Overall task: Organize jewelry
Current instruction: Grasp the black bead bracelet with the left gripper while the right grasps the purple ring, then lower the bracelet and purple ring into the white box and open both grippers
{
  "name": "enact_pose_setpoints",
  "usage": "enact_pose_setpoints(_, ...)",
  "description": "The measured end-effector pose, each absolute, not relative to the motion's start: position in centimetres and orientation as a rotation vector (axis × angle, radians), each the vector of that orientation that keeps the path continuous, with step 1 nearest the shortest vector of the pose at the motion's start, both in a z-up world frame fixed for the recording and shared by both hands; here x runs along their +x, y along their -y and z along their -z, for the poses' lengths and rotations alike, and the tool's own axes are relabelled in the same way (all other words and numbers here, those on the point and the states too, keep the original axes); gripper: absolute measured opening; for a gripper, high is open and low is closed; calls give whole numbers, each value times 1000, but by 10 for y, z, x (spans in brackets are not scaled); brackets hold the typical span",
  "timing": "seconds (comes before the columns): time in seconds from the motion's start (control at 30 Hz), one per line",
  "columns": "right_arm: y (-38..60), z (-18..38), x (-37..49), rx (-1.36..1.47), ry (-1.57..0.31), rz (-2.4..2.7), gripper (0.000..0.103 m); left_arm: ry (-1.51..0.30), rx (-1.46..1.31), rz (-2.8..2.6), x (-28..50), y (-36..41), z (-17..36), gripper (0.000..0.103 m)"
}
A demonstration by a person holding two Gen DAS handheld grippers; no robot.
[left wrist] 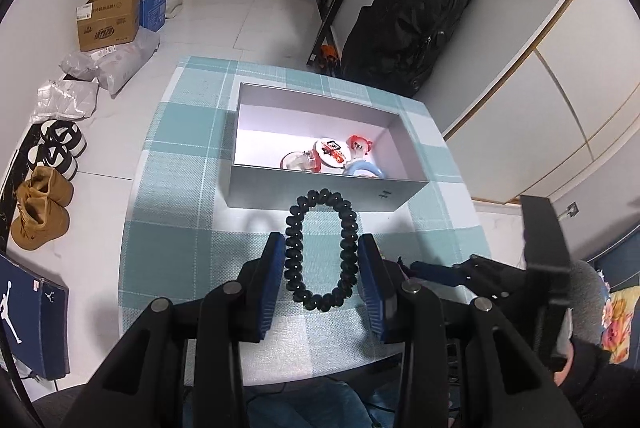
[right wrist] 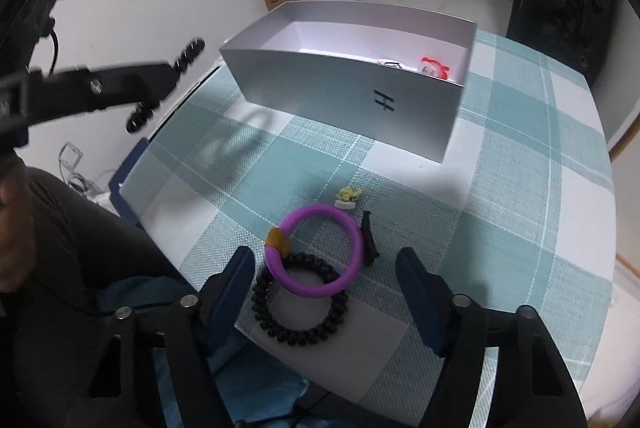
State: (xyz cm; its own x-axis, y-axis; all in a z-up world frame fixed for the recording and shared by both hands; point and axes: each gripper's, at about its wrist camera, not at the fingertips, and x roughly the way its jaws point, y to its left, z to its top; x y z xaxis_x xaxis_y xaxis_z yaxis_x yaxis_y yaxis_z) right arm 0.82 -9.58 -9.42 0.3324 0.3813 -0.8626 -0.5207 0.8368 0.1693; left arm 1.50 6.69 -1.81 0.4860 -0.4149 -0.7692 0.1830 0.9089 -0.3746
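Left hand-held gripper (left wrist: 322, 268) is clenched on a black beaded bracelet (left wrist: 321, 252), blue pads pressing both sides. The squeezed loop makes an oval, long axis running along the fingers, far end pointing toward the grey box (left wrist: 320, 194) just ahead. It is held above the checked bench (left wrist: 180, 188), near the box's front wall. Inside the box: a red charm (left wrist: 359, 145), a round white badge (left wrist: 329, 152), a blue ring (left wrist: 366, 170) and a clear piece (left wrist: 296, 161).

Right hand-held gripper (right wrist: 326, 288) is released, jaws wide, low over the bench. Between its fingers lie a second black beaded bracelet (right wrist: 298, 324) and a purple ring (right wrist: 320, 252) overlapping it. A black clip (right wrist: 369, 238) lies just beside the ring, a small yellow trinket (right wrist: 349, 197) near its far side. The box front wall stands beyond them.
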Motion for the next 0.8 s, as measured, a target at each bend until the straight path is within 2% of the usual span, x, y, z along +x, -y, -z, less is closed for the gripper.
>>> enact_pose_setpoints(0.13, 87, 95, 5, -199, -1066, -594, 57, -996, -264, 375, 14, -72, 16, 32)
enact_pose_setpoints(0.23, 86, 95, 6, -202, -1060, -604, 55, -992, -267, 378, 14, -74, 15, 32)
enact_pose_setpoints(0.8, 113, 58, 15, -4, -986, -634, 53, -967, -303, 385, 16, -77, 12, 32)
